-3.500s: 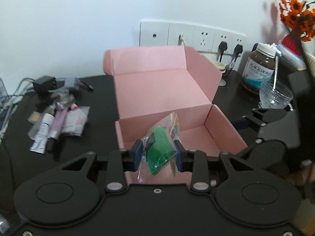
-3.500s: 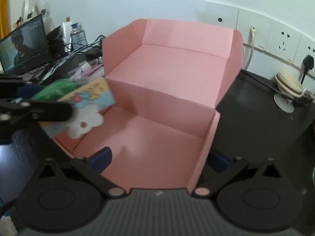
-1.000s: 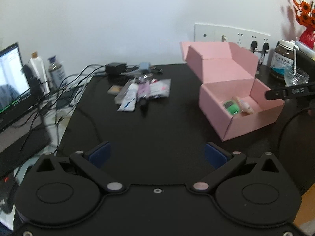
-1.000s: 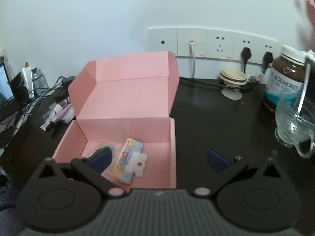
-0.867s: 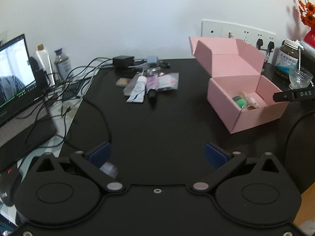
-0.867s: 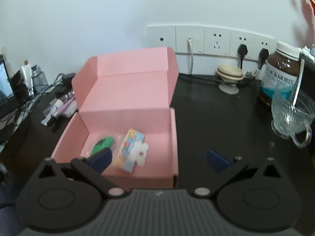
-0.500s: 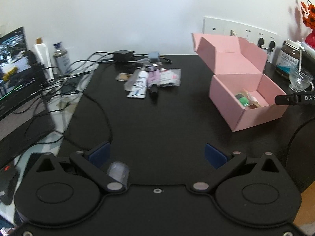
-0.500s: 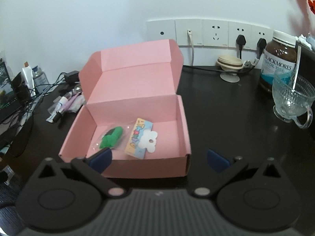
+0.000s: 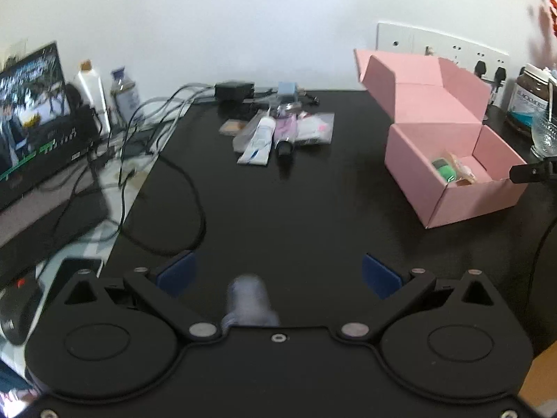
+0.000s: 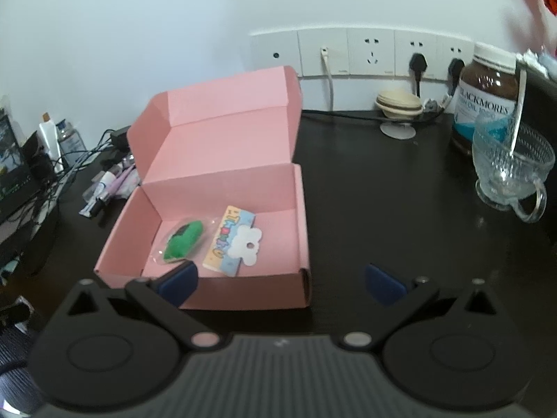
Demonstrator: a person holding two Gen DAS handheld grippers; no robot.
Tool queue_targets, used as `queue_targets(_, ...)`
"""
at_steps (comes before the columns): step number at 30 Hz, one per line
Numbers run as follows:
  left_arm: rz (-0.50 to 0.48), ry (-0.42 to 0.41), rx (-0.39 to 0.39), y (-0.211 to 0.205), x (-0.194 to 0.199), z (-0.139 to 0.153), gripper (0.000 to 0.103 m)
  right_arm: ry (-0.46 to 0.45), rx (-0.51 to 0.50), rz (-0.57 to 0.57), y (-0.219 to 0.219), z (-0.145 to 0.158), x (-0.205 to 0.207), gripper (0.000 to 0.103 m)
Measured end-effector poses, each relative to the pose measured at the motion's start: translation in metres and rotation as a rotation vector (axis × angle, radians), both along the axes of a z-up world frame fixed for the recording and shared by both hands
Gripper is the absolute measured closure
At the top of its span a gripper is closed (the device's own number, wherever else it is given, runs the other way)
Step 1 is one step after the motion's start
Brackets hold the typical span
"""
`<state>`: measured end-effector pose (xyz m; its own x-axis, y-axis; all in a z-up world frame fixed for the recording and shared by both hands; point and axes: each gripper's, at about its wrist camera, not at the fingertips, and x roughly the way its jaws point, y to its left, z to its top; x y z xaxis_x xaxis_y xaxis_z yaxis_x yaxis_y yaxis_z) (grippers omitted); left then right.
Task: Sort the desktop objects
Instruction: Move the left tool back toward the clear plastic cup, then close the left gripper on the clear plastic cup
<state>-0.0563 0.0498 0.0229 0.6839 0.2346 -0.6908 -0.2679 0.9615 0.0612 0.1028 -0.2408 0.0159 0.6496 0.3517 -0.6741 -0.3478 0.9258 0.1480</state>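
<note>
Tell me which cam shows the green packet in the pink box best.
Right wrist. It looks down into the pink box, so the green packet lies in full view on the floor beside its printed card. Left wrist shows the packet small, far right and partly cut off by the box wall.

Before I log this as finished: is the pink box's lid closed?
No. The pink box stands with its lid folded back, the green packet showing inside.

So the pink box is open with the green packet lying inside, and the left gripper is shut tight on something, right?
Not quite. The left gripper is open and holds nothing, as the left wrist view shows. The pink box is indeed open, with the green packet inside.
</note>
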Motion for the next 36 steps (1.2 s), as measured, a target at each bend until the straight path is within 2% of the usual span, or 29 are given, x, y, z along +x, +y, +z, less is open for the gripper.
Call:
queue_targets(8,0.03,0.063,-0.05,0.007,0.003,-0.015,0.006,0.031,0.022,0.04,0.015,-0.009,0.003,0.001)
queue_targets(14,0.056,0.081,-0.094,0.014,0.01,-0.024,0.009,0.021,0.013,0.053,0.018,-0.004,0.005,0.001)
queue_targets(21,0.076,0.094,-0.131,0.024,0.016,-0.029,0.018,0.018,0.011,0.04,0.012,-0.001,0.006,0.001)
queue_targets(23,0.067,0.095,-0.132,0.023,0.018,-0.029,0.022,0.017,0.011,0.033,0.01,-0.001,0.006,0.001)
queue_targets(25,0.049,0.098,-0.131,0.021,0.019,-0.03,0.038,0.019,0.012,0.024,0.007,-0.001,0.006,0.001)
queue_targets(29,0.014,0.09,-0.123,0.015,0.019,-0.031,0.045,0.027,0.019,0.011,0.005,-0.002,0.007,0.001)
queue_targets(30,0.009,0.087,-0.121,0.013,0.019,-0.031,0.051,0.028,0.02,0.011,0.005,-0.002,0.007,0.001)
queue_targets(36,-0.01,0.08,-0.12,0.012,0.023,-0.031,0.055,0.032,0.02,-0.002,0.003,-0.002,0.008,0.001)
